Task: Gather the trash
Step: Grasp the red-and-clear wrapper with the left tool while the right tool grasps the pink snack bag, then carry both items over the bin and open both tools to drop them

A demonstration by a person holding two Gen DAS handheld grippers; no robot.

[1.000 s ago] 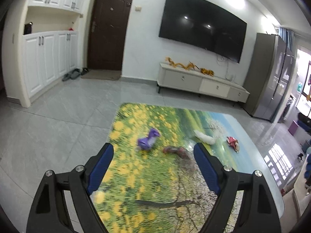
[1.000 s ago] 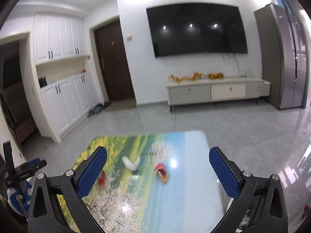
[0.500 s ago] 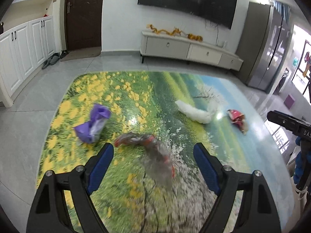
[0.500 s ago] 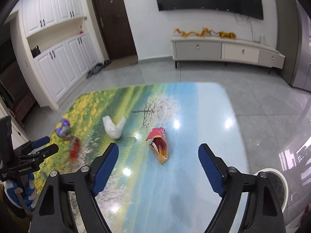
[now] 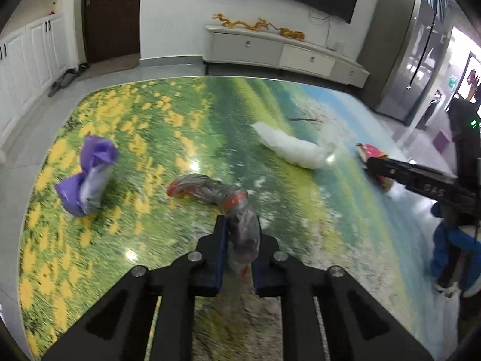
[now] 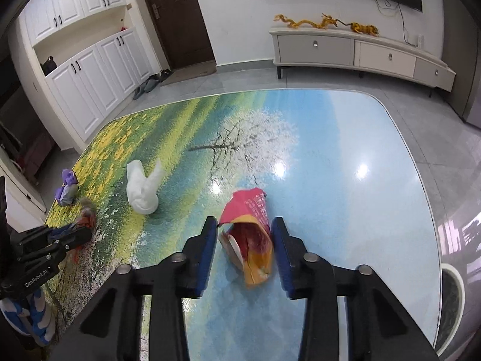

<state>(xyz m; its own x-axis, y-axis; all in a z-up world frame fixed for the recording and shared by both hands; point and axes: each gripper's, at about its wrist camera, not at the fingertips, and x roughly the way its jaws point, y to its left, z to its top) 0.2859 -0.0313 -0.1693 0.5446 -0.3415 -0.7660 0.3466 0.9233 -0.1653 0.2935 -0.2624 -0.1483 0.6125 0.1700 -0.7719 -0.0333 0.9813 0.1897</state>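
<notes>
Table [image 6: 345, 150], with a printed meadow-and-sky top, filled both views. Trash was spread across it.

Left claw [image 5: 239, 228] was clamped narrow on the near end of a clear plastic wrapper [image 5: 210, 192] with red patches; the rest of the wrapper trailed toward 10 o'clock on the table. In the right view the same claw [image 6: 81, 234] sat at 9 o'clock with the wrapper [image 6: 85, 215] bunched at its tips.

Right claw [image 6: 244, 225] was half closed around a red-and-yellow snack bag [image 6: 251, 234] lying on the blue part of the table. The blue pads [image 6: 207, 249] stood just beside the bag's sides; contact could not be told.

White crumpled bag [image 6: 141, 186] lay at 10 o'clock from the right claw, well apart.

Purple bag [image 5: 88, 174] lay at 9 o'clock of the left view, near the table edge.
</notes>
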